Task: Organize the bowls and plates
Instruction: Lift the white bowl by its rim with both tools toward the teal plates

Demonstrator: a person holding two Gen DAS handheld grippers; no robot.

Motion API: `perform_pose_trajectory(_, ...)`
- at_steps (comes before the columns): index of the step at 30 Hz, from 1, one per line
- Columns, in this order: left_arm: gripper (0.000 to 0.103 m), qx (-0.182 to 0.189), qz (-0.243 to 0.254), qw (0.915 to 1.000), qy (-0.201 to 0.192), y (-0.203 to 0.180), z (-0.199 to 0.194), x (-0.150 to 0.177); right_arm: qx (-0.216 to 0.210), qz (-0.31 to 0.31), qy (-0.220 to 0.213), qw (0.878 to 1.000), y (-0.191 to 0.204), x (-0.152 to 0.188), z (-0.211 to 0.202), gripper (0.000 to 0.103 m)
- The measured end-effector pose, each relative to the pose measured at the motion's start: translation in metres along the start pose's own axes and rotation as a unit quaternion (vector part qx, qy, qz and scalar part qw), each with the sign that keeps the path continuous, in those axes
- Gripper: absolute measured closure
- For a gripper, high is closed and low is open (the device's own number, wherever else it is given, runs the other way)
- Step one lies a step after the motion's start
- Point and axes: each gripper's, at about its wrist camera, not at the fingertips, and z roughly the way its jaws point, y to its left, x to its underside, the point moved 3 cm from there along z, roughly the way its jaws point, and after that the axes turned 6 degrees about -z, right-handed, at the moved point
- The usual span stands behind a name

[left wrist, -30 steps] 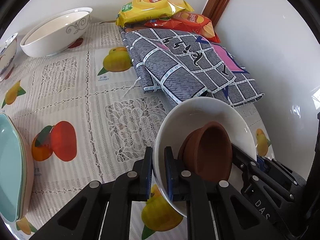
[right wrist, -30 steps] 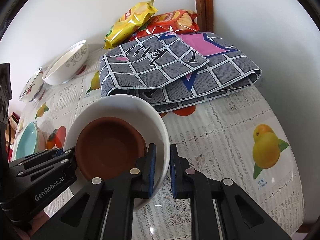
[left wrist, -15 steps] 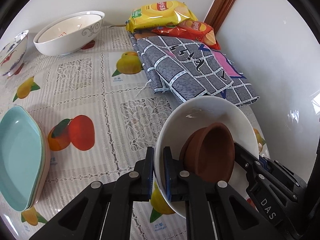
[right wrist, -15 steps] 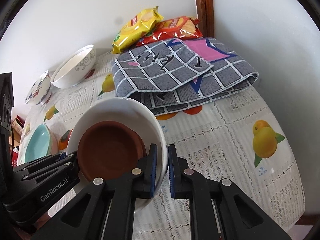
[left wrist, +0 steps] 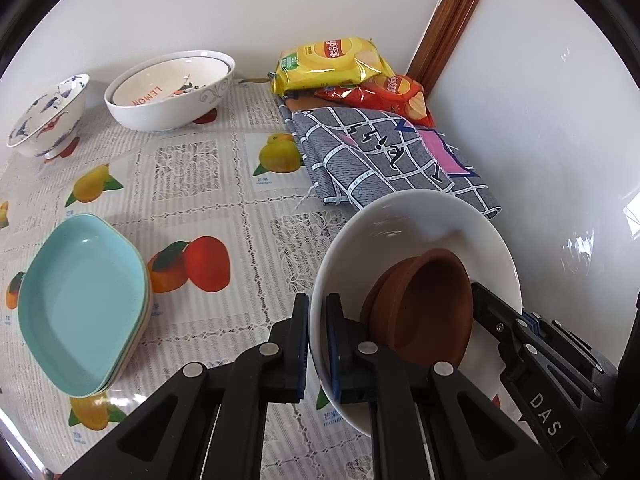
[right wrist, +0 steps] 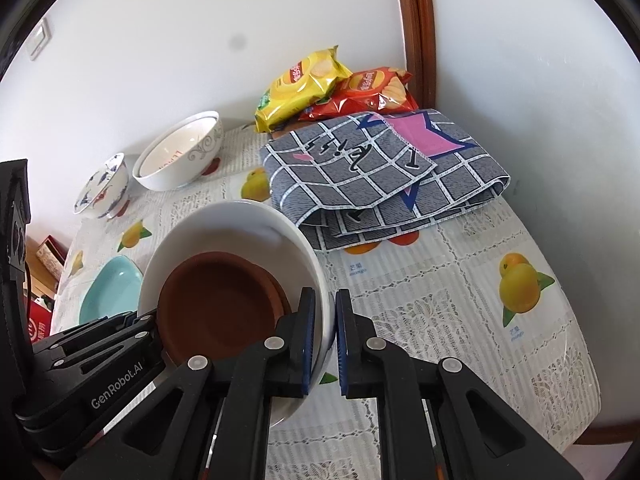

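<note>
White bowl (left wrist: 404, 236) hangs above the counter (left wrist: 224, 208), tilted, its round mouth facing up and toward the left. It is plain and glossy, with a stack of brown clay dishes (left wrist: 424, 304) leaning inside. On its left rim the left gripper (left wrist: 317, 344) has its fingers (left wrist: 299, 340) pinched shut on the wall; on the opposite rim the right gripper (right wrist: 321, 340) is clamped the same way. Further left lie stacked teal plates (left wrist: 80, 308), and folded checked cloth (left wrist: 384, 156) lies behind.

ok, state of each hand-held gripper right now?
Left hand-held gripper: shut on the white bowl rim.
Right hand-held gripper: shut on the opposite rim.
</note>
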Motion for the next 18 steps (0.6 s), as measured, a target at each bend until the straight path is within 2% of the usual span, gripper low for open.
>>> perform_pose_trajectory(18, 0.094, -0.013, -0.007, 0.9996, -0.024, 0.028, -0.04, 0.001, -0.015, -0.007, -0.021, 1.0, 0.039, 0.002, -0.023, 0.094)
